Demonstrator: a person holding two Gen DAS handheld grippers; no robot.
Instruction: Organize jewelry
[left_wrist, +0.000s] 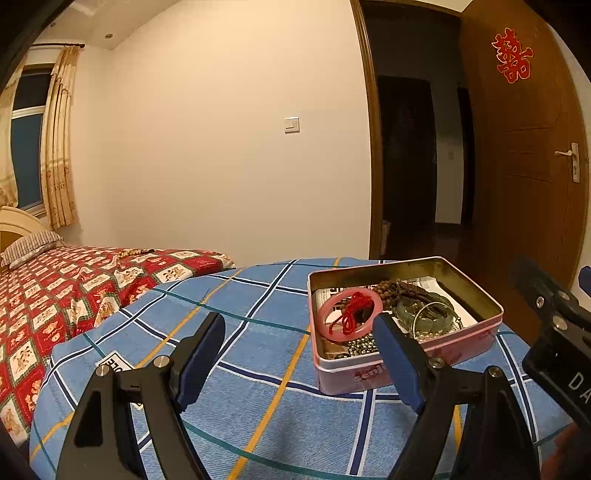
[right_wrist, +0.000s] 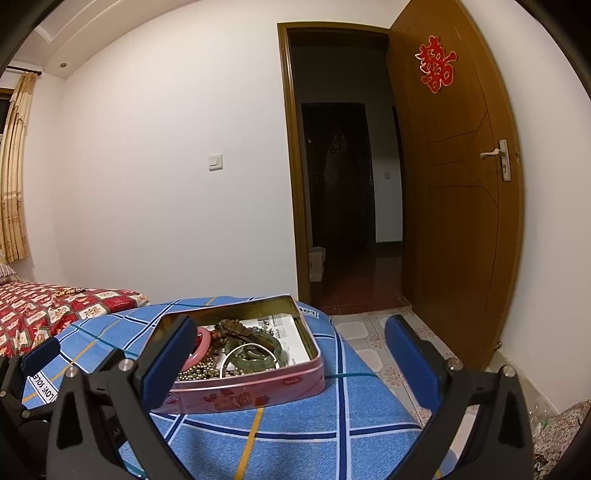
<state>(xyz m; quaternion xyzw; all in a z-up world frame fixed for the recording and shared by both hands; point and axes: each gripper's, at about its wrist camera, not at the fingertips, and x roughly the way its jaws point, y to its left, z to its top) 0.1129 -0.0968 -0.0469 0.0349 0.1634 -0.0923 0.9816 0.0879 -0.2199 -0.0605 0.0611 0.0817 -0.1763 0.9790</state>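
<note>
An open pink tin box (left_wrist: 480, 341) (right_wrist: 258, 391) sits on a blue checked cloth (left_wrist: 258, 369) (right_wrist: 303, 435). It holds a pink bangle (left_wrist: 327, 334) (right_wrist: 201, 350) with a red cord (left_wrist: 352, 310), a green jade bangle (left_wrist: 413, 310) (right_wrist: 258, 349), brown wooden beads (left_wrist: 388, 291) (right_wrist: 229, 330), a silver bangle (right_wrist: 236, 356) and small metal beads (left_wrist: 362, 345) (right_wrist: 195, 371). My left gripper (left_wrist: 299, 354) is open and empty, just left of and in front of the box. My right gripper (right_wrist: 291, 354) is open and empty, in front of the box; part of it shows at the right of the left wrist view (left_wrist: 554, 317).
A bed with a red patterned cover (left_wrist: 55, 291) (right_wrist: 44, 314) lies to the left, with a string of beads (left_wrist: 129, 254) on it. An open wooden door (right_wrist: 454, 184) and dark doorway (right_wrist: 340, 184) are behind. Tiled floor (right_wrist: 373, 339) lies to the right of the cloth.
</note>
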